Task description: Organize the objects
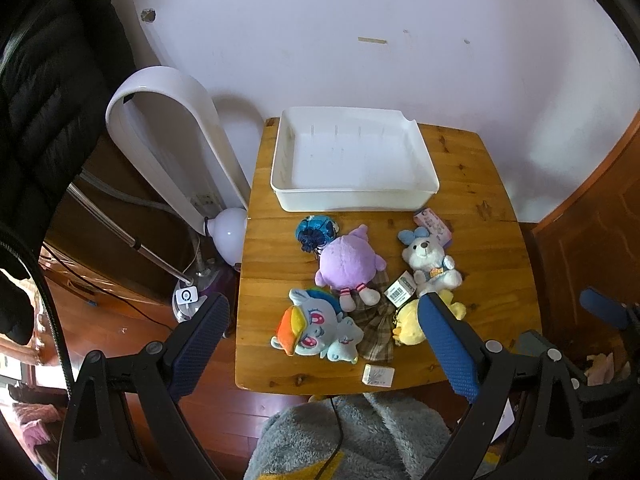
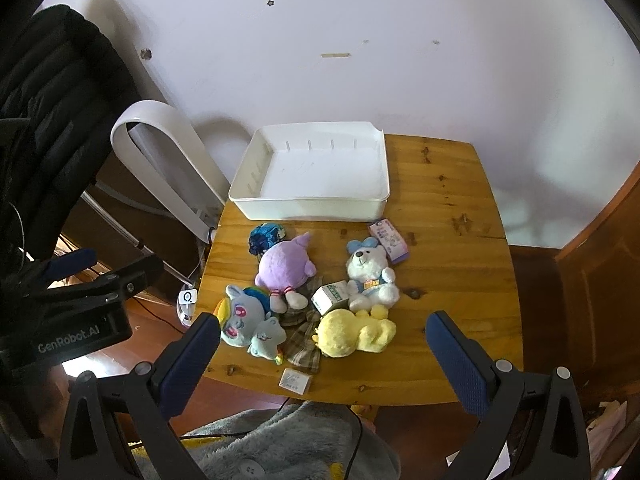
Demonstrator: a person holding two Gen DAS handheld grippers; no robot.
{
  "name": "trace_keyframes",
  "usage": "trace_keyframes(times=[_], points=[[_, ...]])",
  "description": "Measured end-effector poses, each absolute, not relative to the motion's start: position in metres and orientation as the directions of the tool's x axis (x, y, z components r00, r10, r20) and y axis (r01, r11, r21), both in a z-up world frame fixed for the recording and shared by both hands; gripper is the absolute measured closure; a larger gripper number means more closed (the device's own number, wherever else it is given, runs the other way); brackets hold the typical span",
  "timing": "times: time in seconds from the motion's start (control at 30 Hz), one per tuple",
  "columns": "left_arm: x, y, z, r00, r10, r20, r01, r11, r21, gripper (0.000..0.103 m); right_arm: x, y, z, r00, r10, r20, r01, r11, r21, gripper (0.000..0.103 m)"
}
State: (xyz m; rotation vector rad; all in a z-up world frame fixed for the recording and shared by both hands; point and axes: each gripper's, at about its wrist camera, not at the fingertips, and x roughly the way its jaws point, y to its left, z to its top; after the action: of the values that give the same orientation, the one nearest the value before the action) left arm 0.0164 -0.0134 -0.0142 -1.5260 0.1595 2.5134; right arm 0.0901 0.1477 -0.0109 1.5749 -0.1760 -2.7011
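A pile of soft toys lies on the small wooden table (image 1: 480, 240): a purple plush (image 1: 347, 262), a white bear (image 1: 430, 262), a blue pony with a rainbow mane (image 1: 316, 326), a yellow plush (image 1: 412, 322) and a plaid cloth (image 1: 376, 328). A barcode box (image 1: 400, 289), a pink-purple box (image 1: 433, 221), a small white card box (image 1: 378, 375) and a blue pouch (image 1: 316, 229) lie among them. An empty white bin (image 1: 352, 160) stands at the back. My left gripper (image 1: 324, 320) hovers open above the near edge. My right gripper (image 2: 324, 330) is open too, held above the same pile.
A white bladeless fan (image 1: 176, 136) and a lamp base (image 1: 230, 232) stand left of the table. A black jacket (image 1: 44, 80) hangs at far left. Grey fleece on the person's lap (image 1: 340, 440) lies below the table's front edge. Wooden panelling (image 1: 592, 232) rises at right.
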Motion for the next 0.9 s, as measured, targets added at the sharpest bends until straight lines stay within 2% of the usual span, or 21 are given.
trace_keyframes(times=[0.57, 0.7, 0.73, 0.9], points=[[0.031, -0.031, -0.016, -0.451, 0.156, -0.879, -0.295, -0.955, -0.018, 0.007, 0.11, 0.13, -0.027, -0.497, -0.078, -0.864, -0.046, -0.992, 0.116, 0.0], [0.026, -0.036, -0.028, -0.438, 0.174, -0.882, -0.321, -0.947, -0.028, 0.007, 0.11, 0.128, -0.049, -0.484, -0.094, -0.87, -0.01, -0.994, 0.113, 0.0], [0.024, -0.037, -0.032, -0.422, 0.205, -0.883, -0.393, -0.919, -0.026, 0.007, 0.109, 0.127, -0.059, -0.476, -0.104, -0.873, 0.004, -0.993, 0.116, 0.0], [0.006, -0.047, -0.069, -0.351, 0.214, -0.911, -0.398, -0.915, -0.062, 0.007, 0.109, 0.122, -0.103, -0.433, -0.149, -0.889, 0.062, -0.989, 0.135, 0.004]])
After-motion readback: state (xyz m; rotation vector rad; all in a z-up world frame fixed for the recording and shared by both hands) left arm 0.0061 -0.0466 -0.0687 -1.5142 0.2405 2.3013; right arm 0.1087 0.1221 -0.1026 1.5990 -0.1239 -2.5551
